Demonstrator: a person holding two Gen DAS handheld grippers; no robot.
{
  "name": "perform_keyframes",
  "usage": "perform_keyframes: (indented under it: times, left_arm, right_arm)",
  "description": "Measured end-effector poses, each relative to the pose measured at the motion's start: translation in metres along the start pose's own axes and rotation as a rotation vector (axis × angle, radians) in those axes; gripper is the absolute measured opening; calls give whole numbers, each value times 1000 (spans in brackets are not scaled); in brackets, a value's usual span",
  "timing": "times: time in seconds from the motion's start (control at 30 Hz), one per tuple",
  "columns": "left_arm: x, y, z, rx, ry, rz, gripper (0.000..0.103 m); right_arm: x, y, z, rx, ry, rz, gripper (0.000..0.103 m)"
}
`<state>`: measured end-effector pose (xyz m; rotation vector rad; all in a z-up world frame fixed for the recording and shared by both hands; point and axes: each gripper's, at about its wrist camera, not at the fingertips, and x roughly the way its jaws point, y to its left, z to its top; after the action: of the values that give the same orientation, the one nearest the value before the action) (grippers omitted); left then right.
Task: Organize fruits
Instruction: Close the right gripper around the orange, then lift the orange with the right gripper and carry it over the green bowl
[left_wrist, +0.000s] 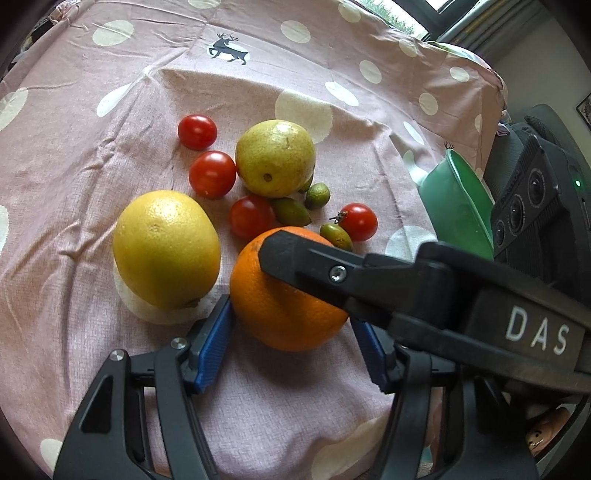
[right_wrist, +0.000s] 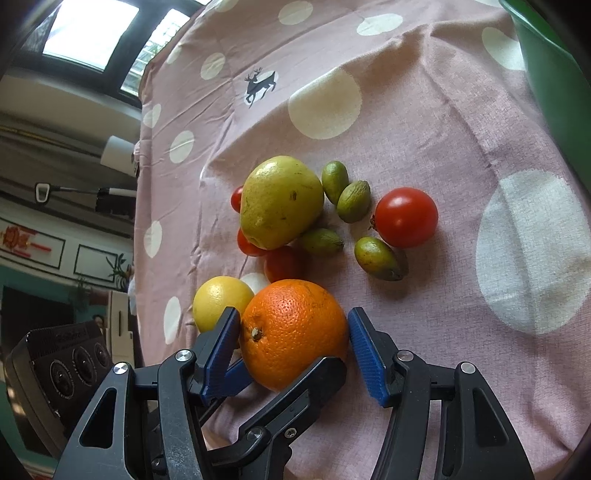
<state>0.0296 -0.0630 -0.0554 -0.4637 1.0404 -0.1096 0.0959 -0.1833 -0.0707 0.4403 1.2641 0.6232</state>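
The orange (left_wrist: 284, 314), at the near edge of the fruit cluster on the pink dotted cloth (left_wrist: 110, 92), is clasped from two sides by the left gripper (left_wrist: 290, 323) and the right gripper (right_wrist: 293, 319), with a yellow citrus (left_wrist: 166, 247) just beside it, a pear (left_wrist: 275, 158) and cherry tomatoes (left_wrist: 212, 173) beyond, and a green bowl (left_wrist: 458, 206) apart.

Both grippers, left (left_wrist: 291, 339) and right (right_wrist: 293, 354), point downward, fingers spread, crossing.

Each tool (left_wrist: 291, 332) is black plastic with ribbed blue pads (left_wrist: 212, 347), silver screws, and white "DAS" lettering on one arm.
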Motion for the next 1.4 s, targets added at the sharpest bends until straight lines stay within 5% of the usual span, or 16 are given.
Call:
perform_keyframes:
  times: [1.4]
  left_arm:
    - [-26, -23, 0, 68, -124, -17, 62]
  right_arm:
    - [-33, 15, -7, -69, -111, 27, 63]
